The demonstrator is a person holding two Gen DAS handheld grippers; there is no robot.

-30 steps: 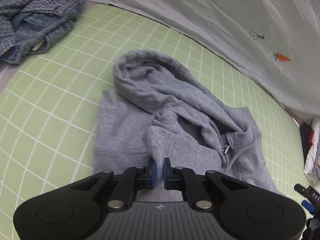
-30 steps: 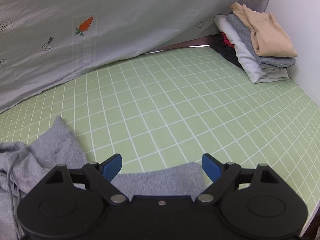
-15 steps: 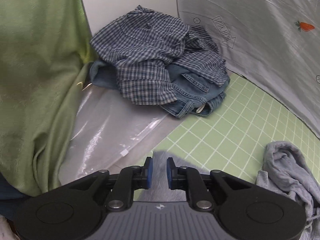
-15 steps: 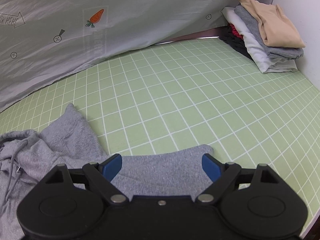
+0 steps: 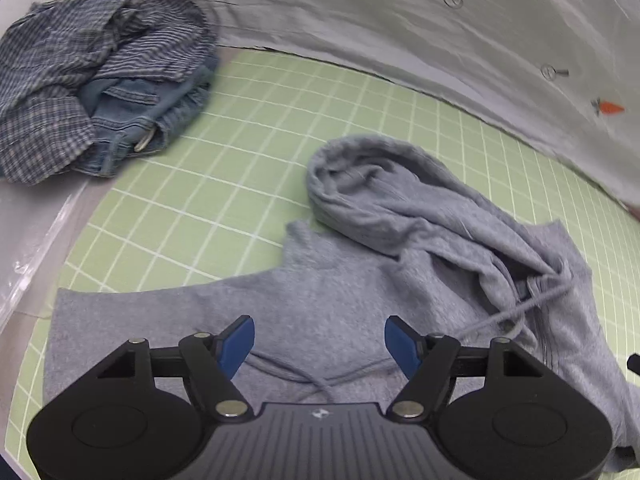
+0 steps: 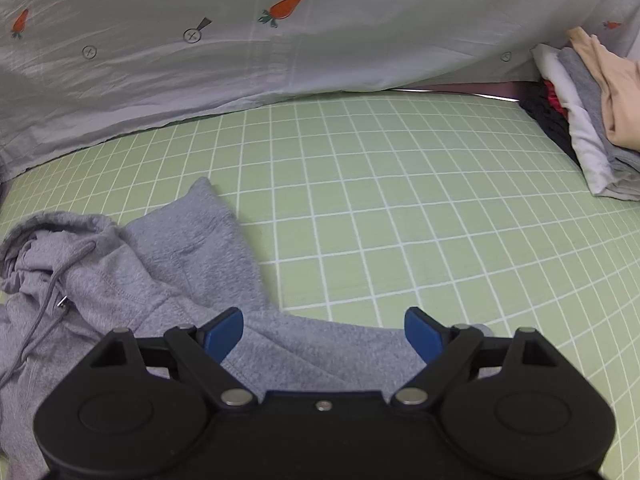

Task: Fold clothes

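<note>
Both grippers (image 5: 319,340) (image 6: 323,334) spread over hoodie (image 5: 360,292); bare mat (image 6: 400,200) right.

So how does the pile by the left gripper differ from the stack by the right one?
The blue pile is crumpled: checked shirts heaped over denim. The stack is folded flat in layers, beige on top, then grey and white. The pile is all blue; the stack mixes colours. Both sit at the green grid mat's edges, apart from the grey hoodie.

Left hand-held gripper (image 5: 319,340) jaws spread wide, empty; right hand-held gripper (image 6: 323,335) likewise.
</note>
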